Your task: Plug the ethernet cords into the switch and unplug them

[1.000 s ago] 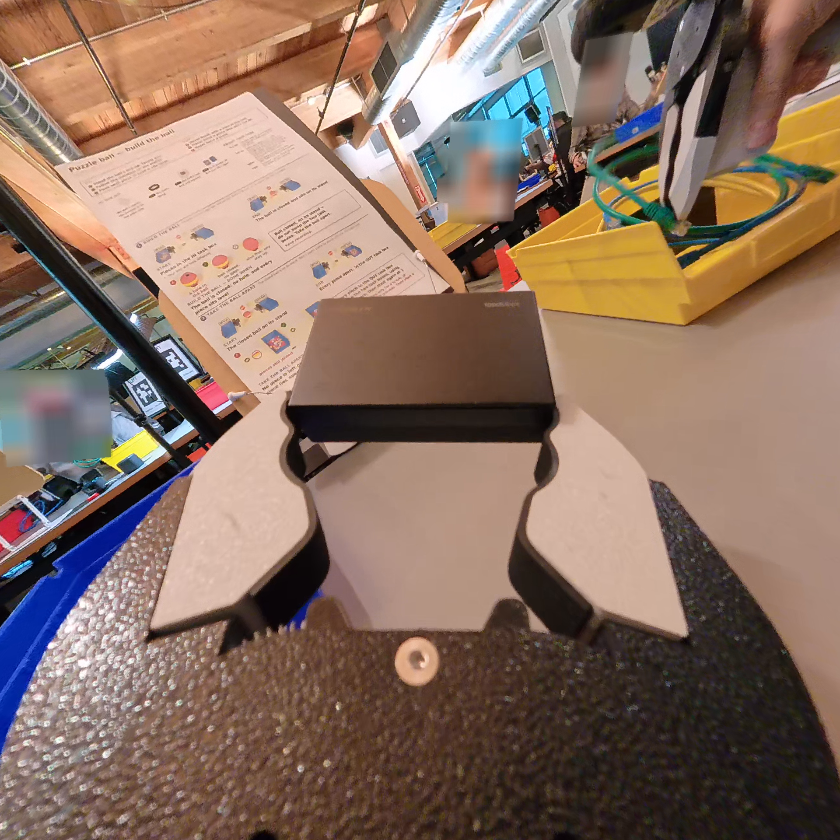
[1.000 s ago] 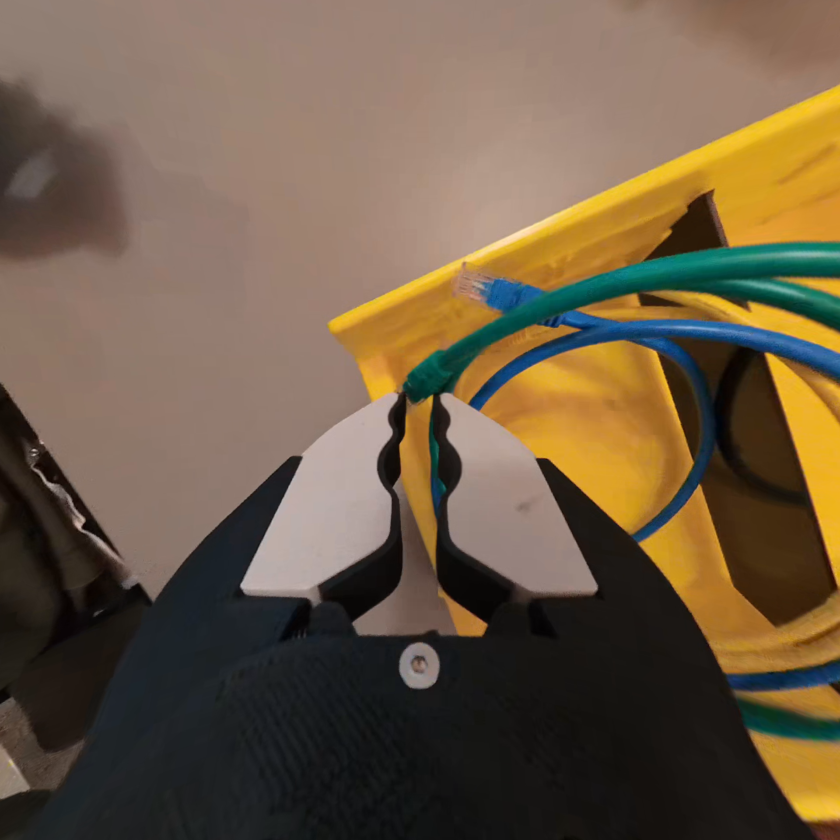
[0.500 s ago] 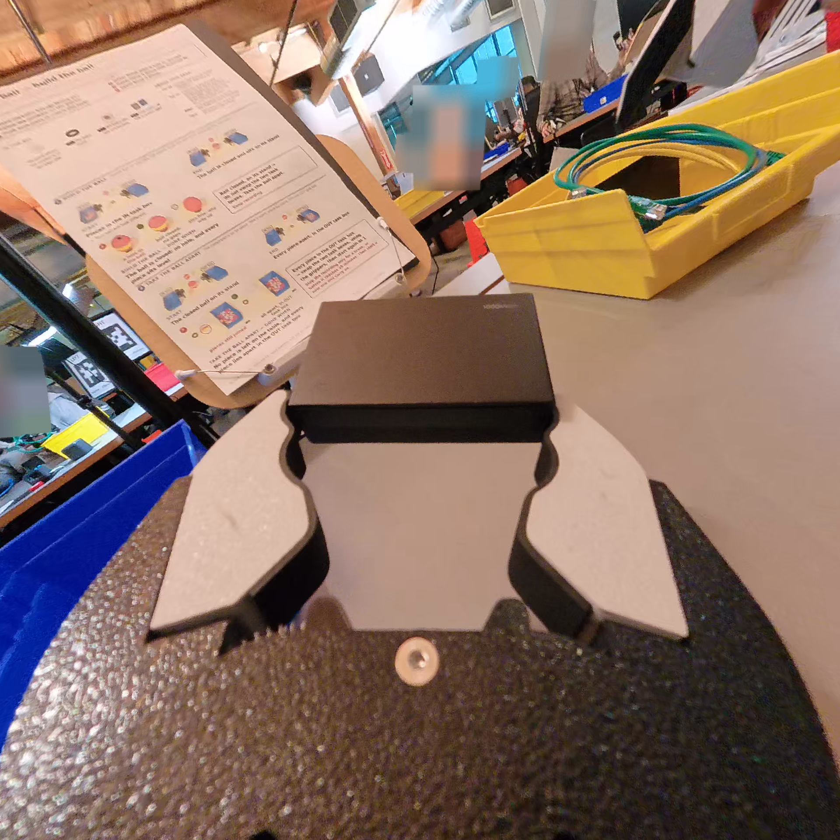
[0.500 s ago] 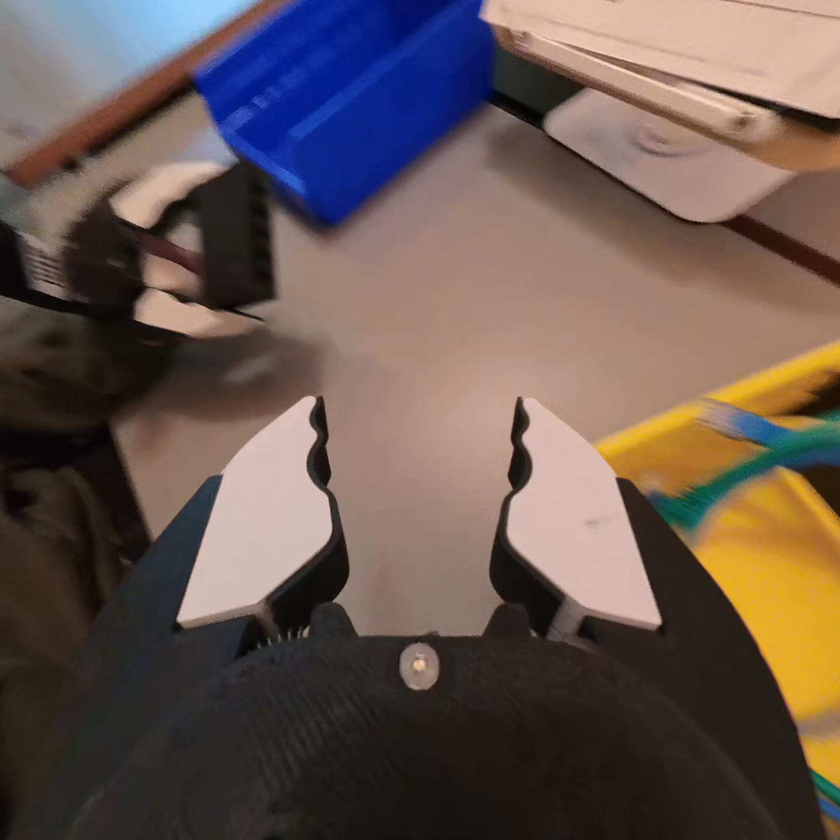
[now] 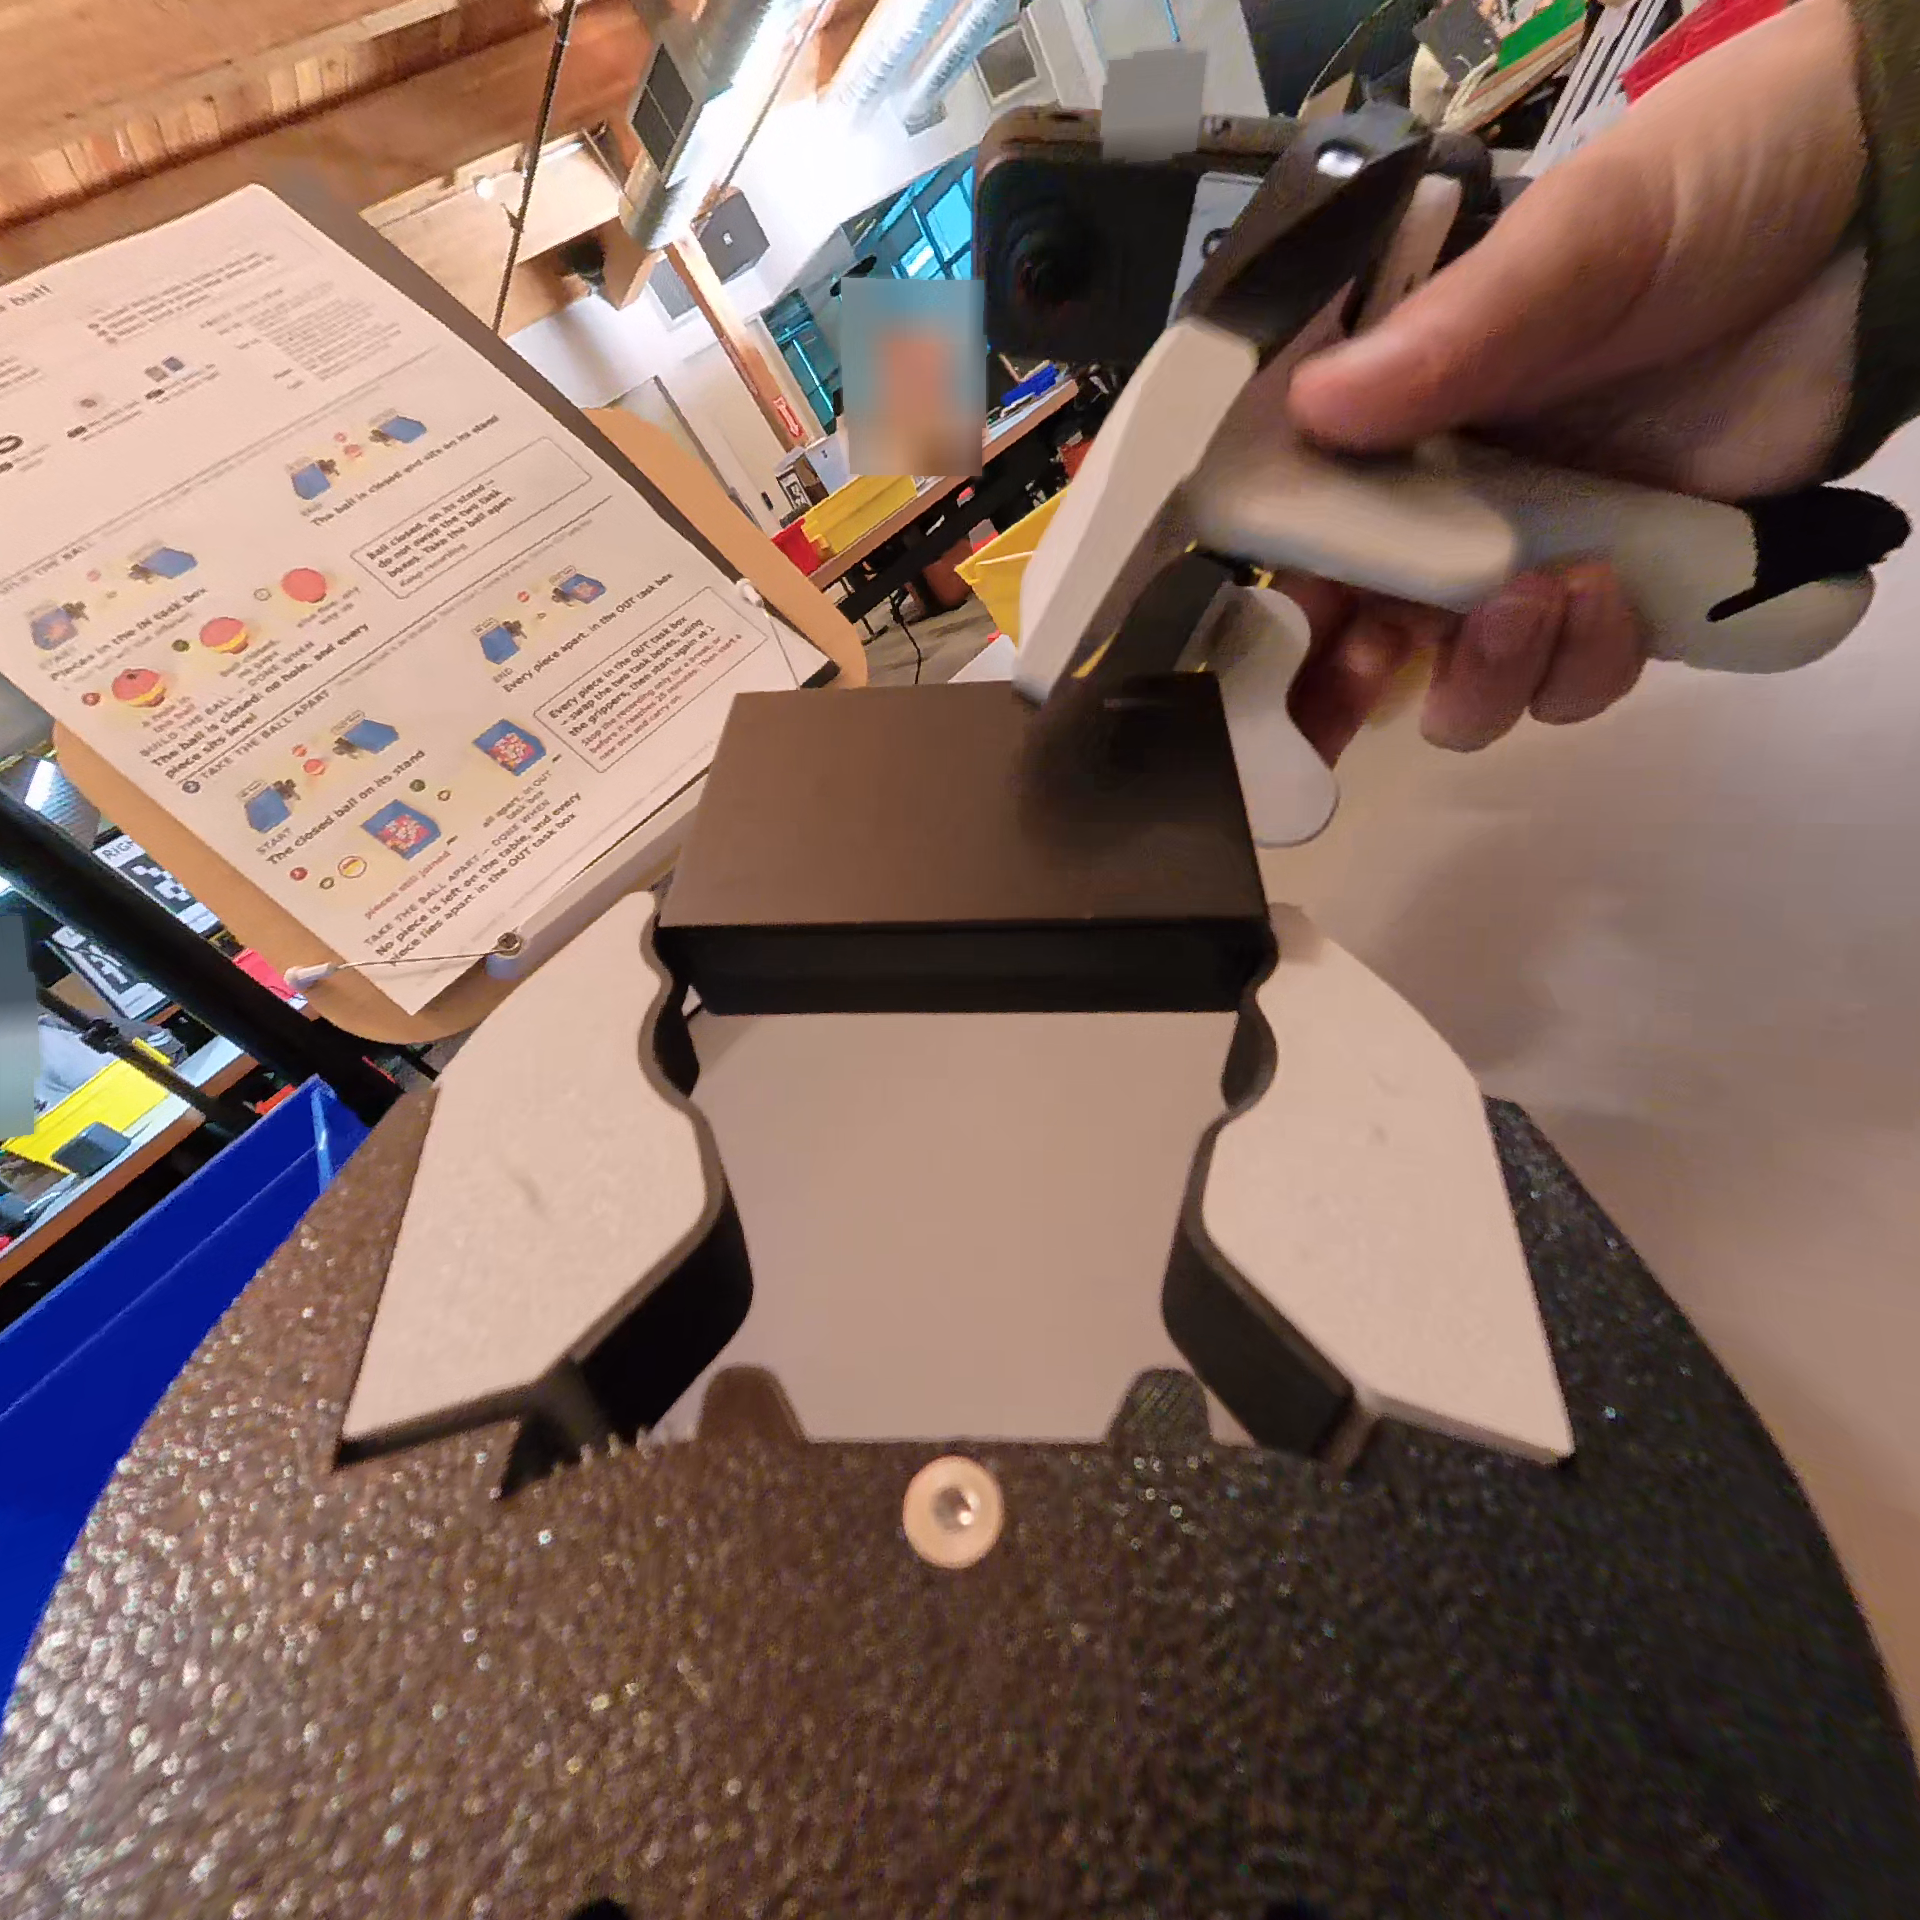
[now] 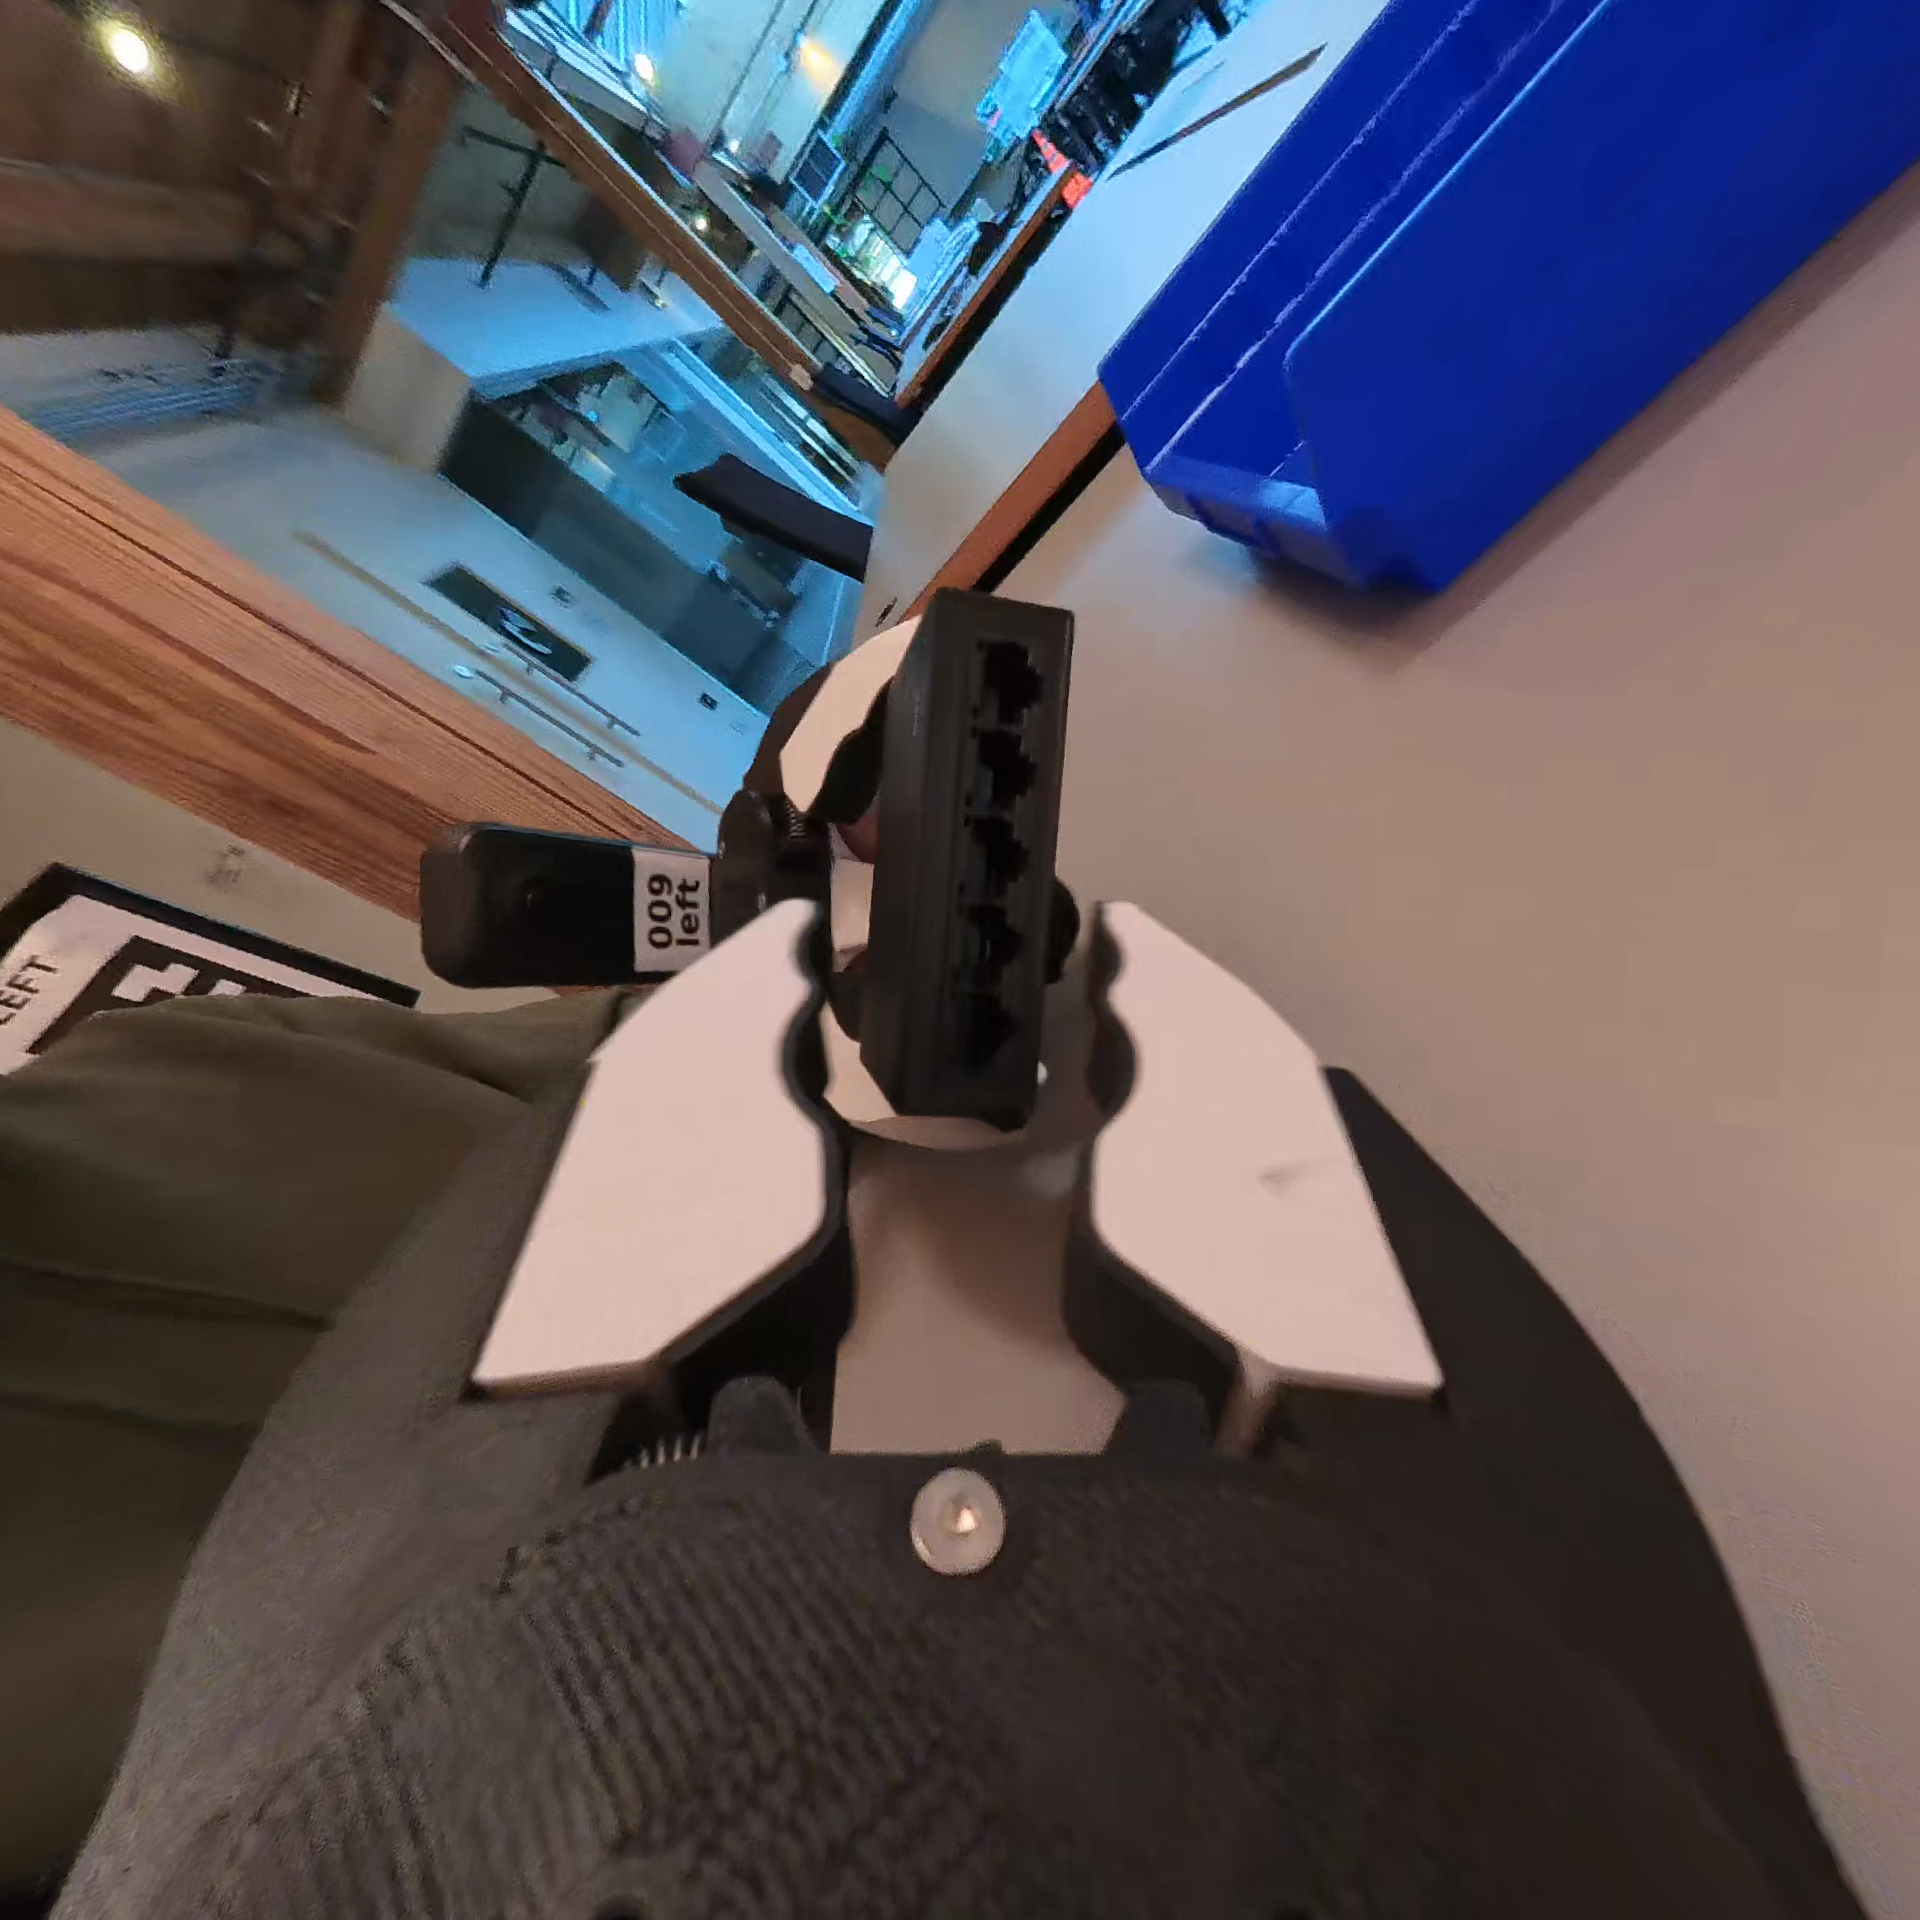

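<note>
The left gripper is gripping the near end of the black switch between its fingers, holding it above the grey table. The right gripper, held in a hand, is facing the switch's port side with its fingers parted and empty, flanking the switch; a blue bin is sitting on the table beyond.

The switch is matt black plastic. At six o'clock, the left gripper shows a rough, speckled black body and smooth matt grey fingers. At nine o'clock sits a glossy blue plastic bin.
</note>
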`<state>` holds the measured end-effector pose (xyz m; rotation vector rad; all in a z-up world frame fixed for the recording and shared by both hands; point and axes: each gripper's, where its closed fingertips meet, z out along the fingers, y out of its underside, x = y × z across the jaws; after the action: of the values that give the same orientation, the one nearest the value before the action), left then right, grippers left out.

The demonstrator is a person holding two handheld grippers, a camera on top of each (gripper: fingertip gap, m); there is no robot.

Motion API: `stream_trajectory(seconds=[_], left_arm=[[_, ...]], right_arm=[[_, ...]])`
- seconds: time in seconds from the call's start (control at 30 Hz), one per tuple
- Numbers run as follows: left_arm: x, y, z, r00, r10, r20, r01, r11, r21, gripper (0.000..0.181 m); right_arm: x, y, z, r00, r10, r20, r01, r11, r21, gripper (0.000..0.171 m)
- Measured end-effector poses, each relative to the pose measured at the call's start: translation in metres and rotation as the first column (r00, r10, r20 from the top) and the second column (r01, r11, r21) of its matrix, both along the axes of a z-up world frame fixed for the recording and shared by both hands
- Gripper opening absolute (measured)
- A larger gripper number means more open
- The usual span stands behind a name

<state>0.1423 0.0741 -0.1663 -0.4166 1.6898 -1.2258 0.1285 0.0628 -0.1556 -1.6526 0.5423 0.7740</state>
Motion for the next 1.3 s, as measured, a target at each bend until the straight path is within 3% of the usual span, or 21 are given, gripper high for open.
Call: stream_trajectory(seconds=[0.03,0.07,0.17,0.43,0.6,0.67,0.7,0.8,0.9,1.13,1.23,1.3], left_arm=[[0.000,-0.001,-0.002,1.000,-0.002,-0.003,0.002,1.000,0.004,0.100],[-0.001,-0.001,-0.003,1.000,-0.004,-0.003,0.004,1.000,0.006,0.100],[0.001,0.000,-0.007,1.000,-0.001,-0.014,0.002,1.000,0.008,0.100],[0.006,0.006,-0.010,0.999,0.039,-0.009,-0.039,0.999,0.016,0.100],[0.005,0.006,-0.019,0.996,0.006,-0.086,-0.008,1.000,-0.024,0.099],[0.006,0.008,-0.021,0.995,0.012,-0.104,-0.016,0.999,-0.031,0.099],[0.007,0.009,-0.021,0.994,0.011,-0.108,-0.015,0.999,-0.037,0.099],[0.009,0.010,-0.027,0.991,0.016,-0.131,-0.021,0.999,-0.038,0.096],[0.011,0.010,-0.030,0.989,0.020,-0.143,-0.026,0.999,-0.039,0.092],[0.012,0.006,-0.033,0.989,0.017,-0.145,-0.019,1.000,-0.017,0.086],[0.012,0.005,-0.034,0.990,0.019,-0.142,-0.020,1.000,-0.007,0.085],[0.011,0.005,-0.034,0.991,0.020,-0.135,-0.020,1.000,0.000,0.085]], right_arm=[[-0.001,0.001,-0.002,1.000,0.013,-0.010,-0.013,1.000,-0.003,0.031],[-0.001,0.002,-0.004,1.000,0.021,-0.013,-0.021,1.000,-0.008,0.029],[0.000,0.003,-0.008,0.999,0.030,-0.030,-0.030,1.000,0.002,0.029],[0.005,0.005,-0.008,0.994,0.037,0.101,-0.029,0.996,-0.084,0.028],[0.060,-0.029,0.022,0.945,-0.135,0.296,0.181,0.974,-0.133,0.028],[0.105,-0.069,0.039,0.844,-0.229,0.484,0.367,0.906,-0.212,0.028],[0.131,-0.098,0.043,0.762,-0.243,0.600,0.483,0.831,-0.276,0.027],[0.195,-0.190,0.054,0.552,-0.091,0.829,0.714,0.564,-0.414,0.028],[0.236,-0.255,0.061,0.516,0.000,0.857,0.786,0.399,-0.473,0.028],[0.292,-0.309,0.042,0.462,0.104,0.881,0.836,0.281,-0.472,0.027],[0.299,-0.305,0.023,0.491,0.138,0.860,0.803,0.311,-0.508,0.027],[0.303,-0.305,0.018,0.469,0.170,0.867,0.810,0.309,-0.499,0.028]])
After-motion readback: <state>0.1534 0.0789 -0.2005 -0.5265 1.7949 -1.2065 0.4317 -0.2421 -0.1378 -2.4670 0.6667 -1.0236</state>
